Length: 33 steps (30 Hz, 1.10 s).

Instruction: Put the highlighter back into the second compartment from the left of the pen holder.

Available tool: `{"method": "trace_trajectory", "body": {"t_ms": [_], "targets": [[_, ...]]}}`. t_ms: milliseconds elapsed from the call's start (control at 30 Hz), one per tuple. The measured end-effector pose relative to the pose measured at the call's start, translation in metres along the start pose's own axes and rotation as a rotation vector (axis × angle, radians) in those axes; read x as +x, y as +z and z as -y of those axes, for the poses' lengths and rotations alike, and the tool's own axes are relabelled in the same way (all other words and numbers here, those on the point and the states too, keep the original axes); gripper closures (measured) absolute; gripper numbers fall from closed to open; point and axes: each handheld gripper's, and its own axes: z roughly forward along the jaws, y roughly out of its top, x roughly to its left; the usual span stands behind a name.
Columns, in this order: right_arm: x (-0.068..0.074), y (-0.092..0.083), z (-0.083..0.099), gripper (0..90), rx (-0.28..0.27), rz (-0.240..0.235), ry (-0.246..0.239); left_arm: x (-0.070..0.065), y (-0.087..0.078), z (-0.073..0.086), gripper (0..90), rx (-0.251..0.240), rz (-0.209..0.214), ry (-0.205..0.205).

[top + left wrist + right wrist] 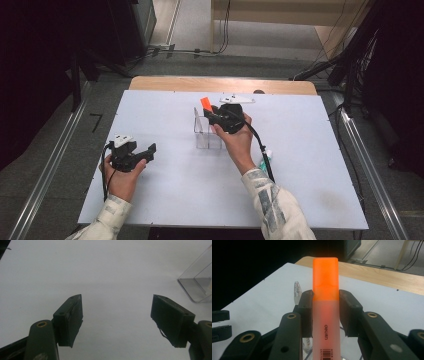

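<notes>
My right gripper [208,114] is shut on an orange highlighter [205,103], holding it over a clear plastic box [207,134] near the middle of the white tabletop [310,150]. In the right gripper view the highlighter [325,290] stands upright between the two pads [347,307], its orange cap above them and its pale barrel with printed text below. My left gripper [151,150] rests low at the table's left, pointing right. Its jaws [117,315] stand wide apart with nothing between them. The clear box [197,282] lies ahead at that view's right edge.
A small teal and white object [265,157] lies beside the right forearm, next to the trailing cable. A wooden edge [220,84] runs behind the white top. Dark equipment and floor cables lie beyond the table. My left gripper's jaws [219,326] show at the right gripper view's left edge.
</notes>
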Motion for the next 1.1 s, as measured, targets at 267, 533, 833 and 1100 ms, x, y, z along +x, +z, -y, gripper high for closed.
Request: {"method": "trace_trajectory", "body": {"t_ms": [267, 533, 833, 1100], "targets": [[-0.001, -0.006, 0.003, 63.5, 0.003, 0.001, -0.001, 0.000, 0.000, 0.000, 26.0, 0.002, 0.000, 0.002], [-0.002, -0.011, 0.016, 63.3, 0.016, 0.007, 0.002, 0.000, 0.000, 0.000, 26.0, 0.002, 0.000, 0.002], [0.001, -0.015, 0.026, 61.7, 0.031, 0.020, -0.019, -0.002, 0.000, 0.000, 26.0, 0.002, -0.001, 0.003], [0.000, -0.015, 0.031, 59.8, 0.034, 0.032, -0.018, -0.001, 0.000, 0.000, 26.0, 0.003, -0.002, 0.003]]}}
